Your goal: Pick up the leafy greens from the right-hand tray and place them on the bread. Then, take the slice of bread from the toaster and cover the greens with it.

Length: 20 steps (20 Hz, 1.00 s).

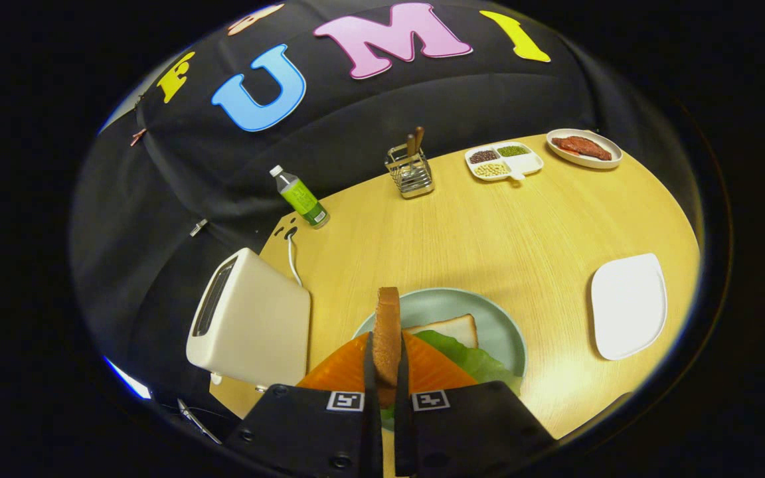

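A slice of bread [387,332] stands on edge between my fingers, with my gripper [386,362] shut on it. Below and just ahead of the fingers is a pale green plate [489,315] holding a white bread slice [452,328] with leafy greens [472,358] lying over it. The greens partly hide behind my fingers. To the left of the plate stands a cream toaster [250,325], its slot showing dark. A white tray [628,305] lies bare to the right of the plate.
Along the table's far side stand a green-labelled bottle [301,197], a wire cutlery holder [410,172], a divided dish of beans [503,160] and an oval plate with red meat [583,148]. The toaster's white cable [293,260] runs toward the table's back edge.
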Available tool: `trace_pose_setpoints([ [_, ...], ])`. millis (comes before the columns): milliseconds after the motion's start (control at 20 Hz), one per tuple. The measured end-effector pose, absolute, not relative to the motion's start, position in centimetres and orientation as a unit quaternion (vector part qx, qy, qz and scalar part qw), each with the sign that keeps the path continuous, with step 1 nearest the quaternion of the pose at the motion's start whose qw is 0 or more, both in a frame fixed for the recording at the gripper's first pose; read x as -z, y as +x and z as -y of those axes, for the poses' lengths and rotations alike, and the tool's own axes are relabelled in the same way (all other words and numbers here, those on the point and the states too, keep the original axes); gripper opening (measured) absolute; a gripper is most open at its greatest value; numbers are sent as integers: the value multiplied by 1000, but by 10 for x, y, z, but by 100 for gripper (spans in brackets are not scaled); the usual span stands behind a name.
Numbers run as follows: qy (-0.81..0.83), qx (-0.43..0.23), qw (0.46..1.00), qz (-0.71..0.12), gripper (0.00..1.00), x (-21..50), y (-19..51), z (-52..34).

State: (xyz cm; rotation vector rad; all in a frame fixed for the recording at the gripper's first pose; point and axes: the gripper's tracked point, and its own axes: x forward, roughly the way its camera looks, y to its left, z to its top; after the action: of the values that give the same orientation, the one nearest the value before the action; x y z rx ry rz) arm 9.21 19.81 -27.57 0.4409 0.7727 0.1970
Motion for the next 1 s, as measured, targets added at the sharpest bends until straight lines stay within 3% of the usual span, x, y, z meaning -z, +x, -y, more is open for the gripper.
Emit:
trace_pose_setpoints([
  [150, 214, -75, 896, -381, 16, 288, 95, -182],
  [350, 192, -47, 903, -381, 34, 303, 95, -165],
  [400, 182, -42, 905, -383, 44, 307, 94, -161],
  [550, 154, -29, 908, -388, 59, 315, 91, -149],
  [800, 124, -19, 924, -361, 96, 288, 88, -127],
  [1000, 88, 6, 951, -296, 99, 230, 96, -91],
])
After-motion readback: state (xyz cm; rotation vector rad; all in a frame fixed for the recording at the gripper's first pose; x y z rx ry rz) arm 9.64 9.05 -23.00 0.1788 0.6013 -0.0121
